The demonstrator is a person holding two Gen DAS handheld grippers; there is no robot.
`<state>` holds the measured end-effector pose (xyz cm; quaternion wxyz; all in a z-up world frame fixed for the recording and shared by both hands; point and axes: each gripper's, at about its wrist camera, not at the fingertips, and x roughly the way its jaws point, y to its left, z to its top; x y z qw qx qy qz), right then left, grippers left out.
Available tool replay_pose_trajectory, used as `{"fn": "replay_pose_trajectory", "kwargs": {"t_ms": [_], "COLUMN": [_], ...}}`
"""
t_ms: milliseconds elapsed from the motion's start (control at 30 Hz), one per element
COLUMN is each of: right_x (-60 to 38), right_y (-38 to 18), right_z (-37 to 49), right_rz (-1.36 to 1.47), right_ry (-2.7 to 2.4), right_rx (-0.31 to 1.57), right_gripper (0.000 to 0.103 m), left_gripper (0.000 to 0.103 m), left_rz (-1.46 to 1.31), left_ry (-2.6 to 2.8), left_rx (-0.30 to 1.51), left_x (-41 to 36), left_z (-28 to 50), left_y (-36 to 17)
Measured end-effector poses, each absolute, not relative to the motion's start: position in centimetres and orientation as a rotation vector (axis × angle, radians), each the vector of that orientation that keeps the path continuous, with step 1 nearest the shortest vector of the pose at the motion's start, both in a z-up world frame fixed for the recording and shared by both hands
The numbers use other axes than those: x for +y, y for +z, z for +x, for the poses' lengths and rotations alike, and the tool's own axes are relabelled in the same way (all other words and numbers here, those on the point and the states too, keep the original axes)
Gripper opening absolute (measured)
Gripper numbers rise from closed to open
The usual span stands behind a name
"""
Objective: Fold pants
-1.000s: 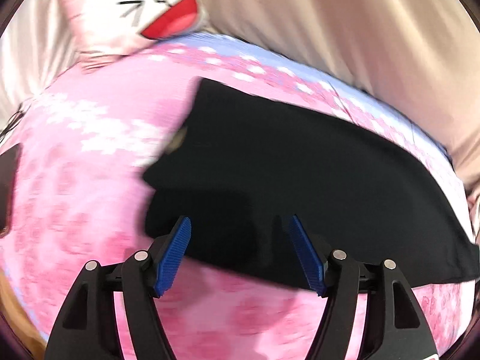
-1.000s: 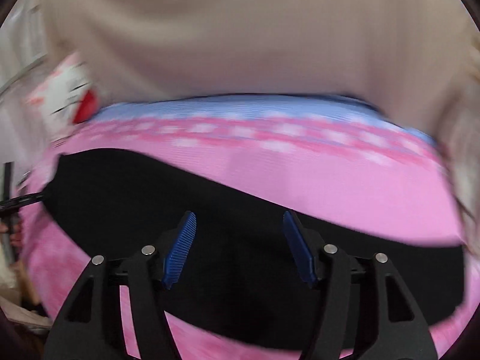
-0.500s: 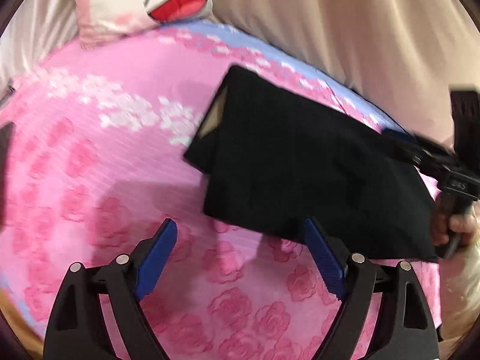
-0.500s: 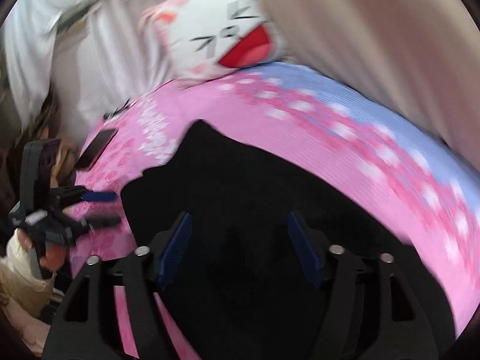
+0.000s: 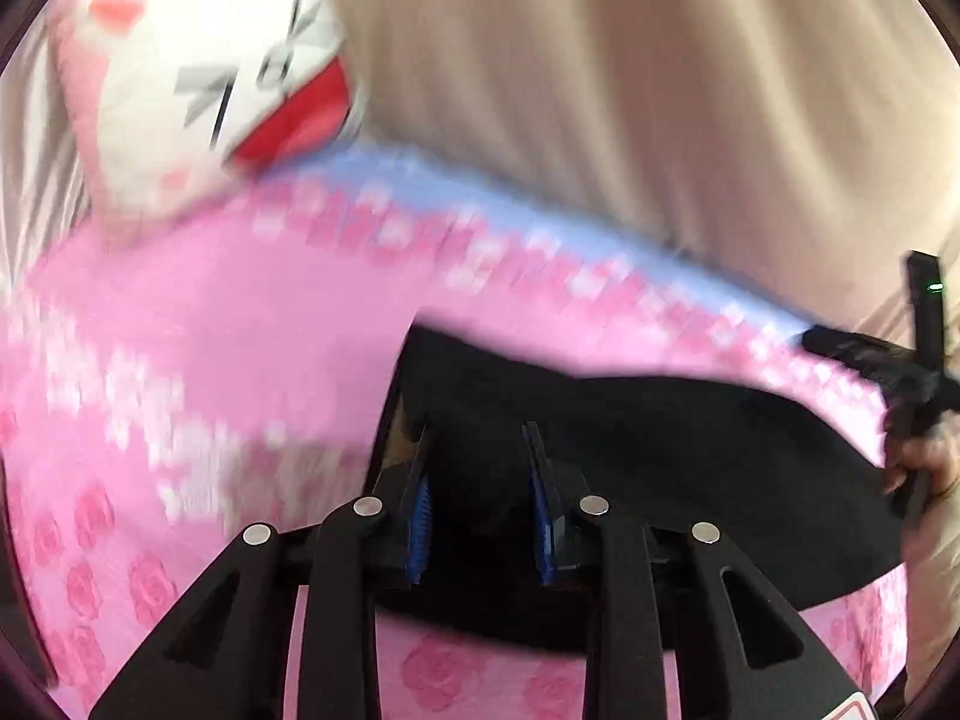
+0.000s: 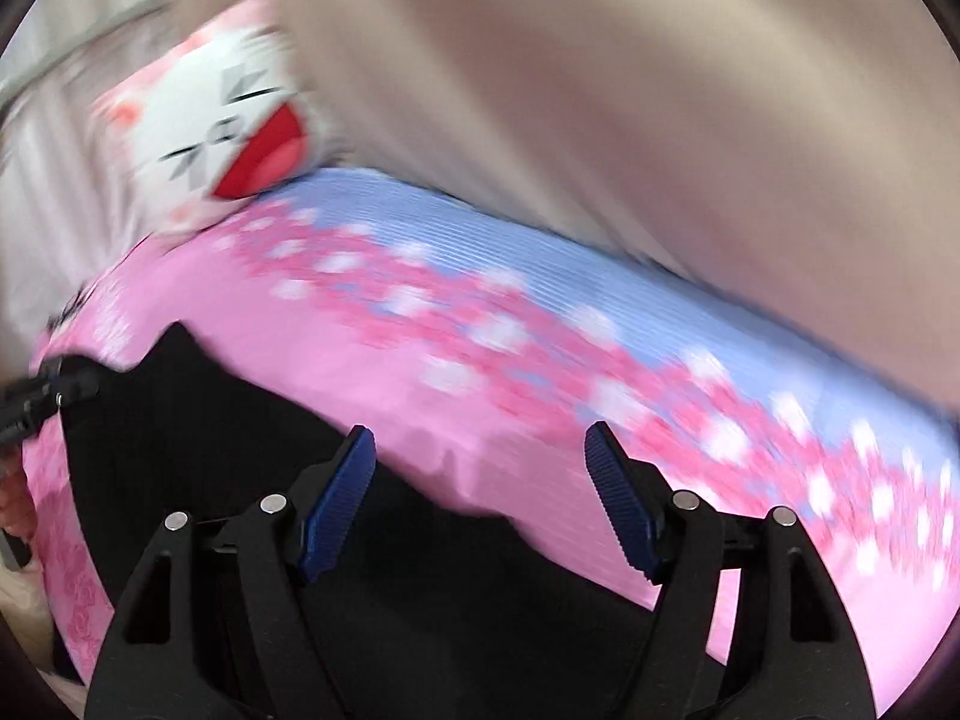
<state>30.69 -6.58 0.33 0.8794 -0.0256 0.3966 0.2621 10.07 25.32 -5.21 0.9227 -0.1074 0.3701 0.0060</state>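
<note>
Black pants (image 5: 690, 450) lie folded flat on a pink flowered bedspread (image 5: 210, 330). In the left wrist view my left gripper (image 5: 477, 474) sits over the pants' left end, its blue pads partly closed around the black cloth. In the right wrist view the pants (image 6: 198, 438) fill the lower left, and my right gripper (image 6: 480, 480) is open above their upper edge, holding nothing. The right gripper (image 5: 918, 384) also shows at the far right of the left wrist view, at the pants' other end.
A white and pink cat-face pillow (image 5: 210, 90) lies at the head of the bed, also in the right wrist view (image 6: 216, 144). A beige curtain (image 5: 630, 90) hangs behind the bed. The bedspread turns pale blue (image 6: 510, 252) along its far edge.
My left gripper has moved forward onto the pants' left end and its jaws have narrowed from wide open. My right gripper has swung right toward the pants' upper edge and stays open.
</note>
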Motion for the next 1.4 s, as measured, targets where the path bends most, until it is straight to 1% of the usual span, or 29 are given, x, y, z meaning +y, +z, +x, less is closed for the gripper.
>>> {"fn": "replay_pose_trajectory", "kwargs": {"t_ms": [33,67,100,167,233,300,367,433,467,500,533,567,600,633,667,733,800,933,967,1033,1067,1100,1133,1167,1200,1233,1333,1367,1400], "right_x": [-7.7,-9.2,-10.0,-10.9,-10.5,-9.9,-9.6,-9.4,-9.1,-8.8,-8.5,-8.2,-7.9,-7.5,-7.0,-6.1,-5.6,-4.9,-4.8,-4.6,-4.8,-5.0,-5.5,-5.9,-6.0,-5.7,-5.6,-5.9,-6.2], "right_y": [-0.6,-1.8,-2.4,-3.7,-4.5,-5.2,-5.1,-4.9,-4.9,-4.9,-4.9,-4.9,-5.0,-5.1,-5.4,-6.2,-6.2,-6.1,-6.2,-6.0,-5.9,-5.9,-5.8,-5.2,-4.6,-3.7,-1.6,-1.2,-1.2], "right_z": [31.5,32.4,32.6,33.4,33.8,33.9,33.5,33.0,32.7,32.1,31.8,31.4,31.1,30.9,30.9,31.3,32.2,35.0,36.1,37.6,38.3,39.3,40.2,40.5,40.4,39.5,36.1,35.2,34.6], "right_rz": [-0.01,0.066,0.114,0.189,0.17,0.147,0.11,0.063,0.026,-0.005,-0.039,-0.076,-0.108,-0.124,-0.126,-0.115,-0.046,0.164,0.239,0.337,0.385,0.432,0.418,0.304,0.199,0.036,-0.144,-0.152,-0.147], "right_ry": [0.564,0.61,0.644,0.741,0.812,0.908,1.0,1.07,1.086,1.104,1.132,1.158,1.184,1.213,1.225,1.264,1.33,1.413,1.429,1.415,1.404,1.383,1.288,1.11,0.996,0.882,0.843,0.861,0.883], "right_rx": [0.888,0.96,0.983,1.034,1.072,1.135,1.153,1.177,1.184,1.189,1.203,1.213,1.225,1.231,1.236,1.266,1.268,1.242,1.225,1.174,1.136,1.117,1.091,1.05,1.019,0.969,0.876,0.879,0.904], "right_gripper": [0.071,0.071,0.071,0.071,0.071,0.071,0.072,0.072,0.072,0.072,0.072,0.073,0.08,0.084,0.091,0.093,0.098,0.098,0.098,0.093,0.065,0.042,0.042,0.044,0.045,0.045,0.044,0.048,0.065], "left_gripper": [0.025,0.025,0.028,0.028,0.037,0.038,0.036,0.037,0.044,0.054,0.057,0.057,0.057,0.057,0.057,0.057,0.057,0.057,0.057,0.057,0.057,0.057,0.058,0.058,0.058,0.058,0.058,0.058,0.059], "left_rz": [-0.235,-0.247,-0.264,-0.286,-0.325,-0.274,-0.144,-0.138,-0.158,-0.178,-0.194,-0.193,-0.19,-0.186,-0.186,-0.186,-0.115,-0.038,-0.034,-0.043,-0.049,-0.052,-0.052,-0.052,-0.057,-0.071,-0.07,-0.071,-0.075], "left_ry": [0.018,0.022,0.014,0.028,0.06,0.166,0.326,0.31,0.265,0.226,0.191,0.169,0.152,0.136,0.132,0.169,0.215,0.239,0.241,0.243,0.245,0.247,0.251,0.252,0.249,0.238,0.284,0.314,0.323], "left_rx": [0.829,0.862,0.83,0.821,0.814,0.777,0.691,0.639,0.629,0.626,0.649,0.694,0.732,0.801,0.857,0.933,0.888,0.89,0.89,0.889,0.888,0.887,0.888,0.891,0.894,0.896,0.879,0.871,0.874], "left_x": [25.9,26.8,27.2,27.8,28.5,28.7,27.9,27.2,26.8,26.2,25.3,24.5,23.9,22.9,22.3,21.9,21.0,20.3,20.1,20.3,20.3,20.4,20.5,20.6,20.7,20.9,21.9,22.6,23.0], "left_z": [10.0,10.1,8.7,7.1,5.9,5.2,4.4,4.3,4.8,5.5,6.9,8.4,9.4,11.3,12.6,13.7,13.4,13.6,13.9,13.9,14.1,14.1,14.3,14.4,14.5,14.4,13.9,13.7,13.6], "left_y": [-6.9,-8.3,-8.8,-8.6,-7.6,-6.1,-3.1,-0.9,-0.4,-0.3,-1.0,-2.3,-3.6,-5.6,-7.5,-10.4,-10.7,-11.3,-11.4,-11.4,-11.3,-11.0,-10.9,-10.8,-10.7,-10.6,-10.1,-10.1,-10.2]}}
